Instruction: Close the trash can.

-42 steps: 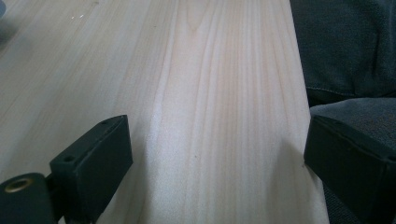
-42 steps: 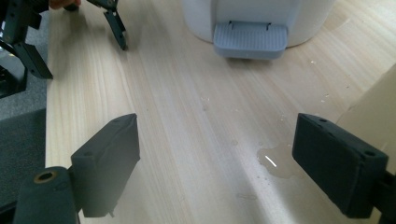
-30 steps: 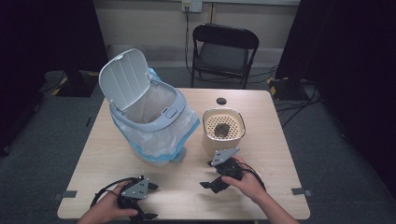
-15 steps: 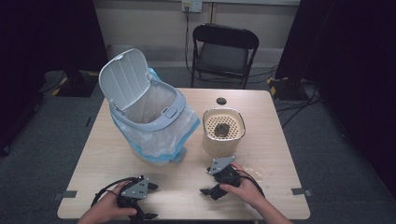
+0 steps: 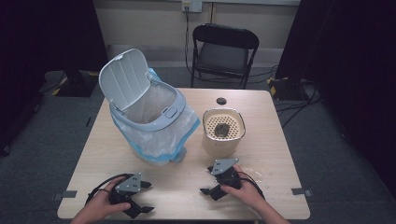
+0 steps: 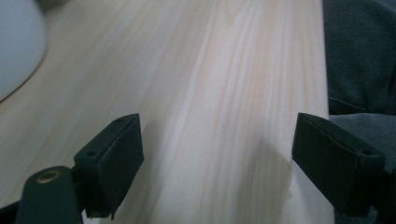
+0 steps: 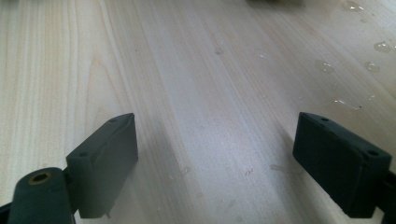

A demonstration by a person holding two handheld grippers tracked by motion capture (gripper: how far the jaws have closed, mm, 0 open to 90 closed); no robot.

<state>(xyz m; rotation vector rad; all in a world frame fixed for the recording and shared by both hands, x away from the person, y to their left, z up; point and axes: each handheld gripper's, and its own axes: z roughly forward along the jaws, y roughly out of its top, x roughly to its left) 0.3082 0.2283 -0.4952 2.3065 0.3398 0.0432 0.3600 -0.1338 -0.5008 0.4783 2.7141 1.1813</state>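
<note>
Grippers idle at the near edge of the desk (image 5: 140, 158). I read the left gripper (image 5: 142, 198) as wide apart though just narrowing, the right gripper (image 5: 205, 184) as just widening; both empty. Nearest target: the cream strainer pot (image 5: 223, 133), right of the lined trash bin (image 5: 149, 119). Next move requires reaching far. Dark lump in the strainer is unidentifiable; bin interior is hidden.

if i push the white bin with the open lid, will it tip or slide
The bin already leans, with its lid raised to one side, so it may tip. It looks like light plastic, holding little, so likely easy to shove. The loose bag draped outside would probably crumple or drag.
</note>
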